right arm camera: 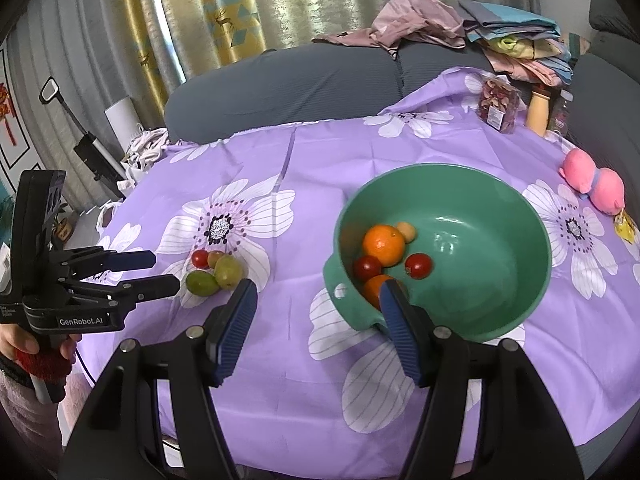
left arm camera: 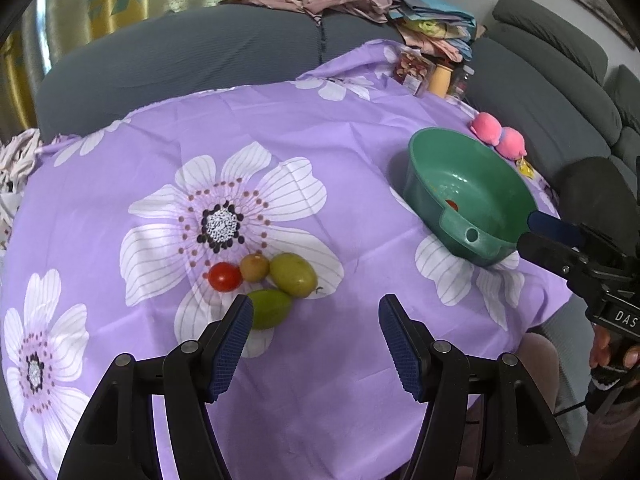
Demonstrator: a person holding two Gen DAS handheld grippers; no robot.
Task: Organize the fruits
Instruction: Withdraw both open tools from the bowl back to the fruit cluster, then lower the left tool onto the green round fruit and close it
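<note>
- 4 fruits are still loose on the purple flowered cloth point(left arm camera: 320, 128): a red cherry tomato point(left arm camera: 225, 277), a small brownish round fruit point(left arm camera: 255, 267) and 2 green oval fruits point(left arm camera: 293, 273), point(left arm camera: 269, 308), all bunched together and touching.
- The green bowl point(right arm camera: 536, 224) stands well to their right and already holds 2 oranges point(right arm camera: 383, 245), 2 red fruits point(right arm camera: 418, 265) and a small pale one.
- The step in hand looks like the next pick from the loose cluster.
- To do it well, I would take an outer fruit first, probably the nearer green one, so the neighbours are not knocked rolling.
- Straddle it across its short side and close gently; the skin looks smooth and may slip.
- Left gripper point(left arm camera: 316, 316): tilted down toward the cloth just in front of the cluster, jaws spread wide with nothing between them. Its left fingertip point(left arm camera: 240, 312) overlaps the nearer green fruit in the view, though whether it touches cannot be told.
- Right gripper point(right arm camera: 318, 304): angled down at the bowl's near rim beside the pouring lip, jaws apart and empty, one pad lined up over the rim.
- A hand point(right arm camera: 28, 344) grips the left tool's handle in the right wrist view.
- A pink plush toy point(right arm camera: 596, 184) and jars sit at the far edge, clear of the work.
</note>
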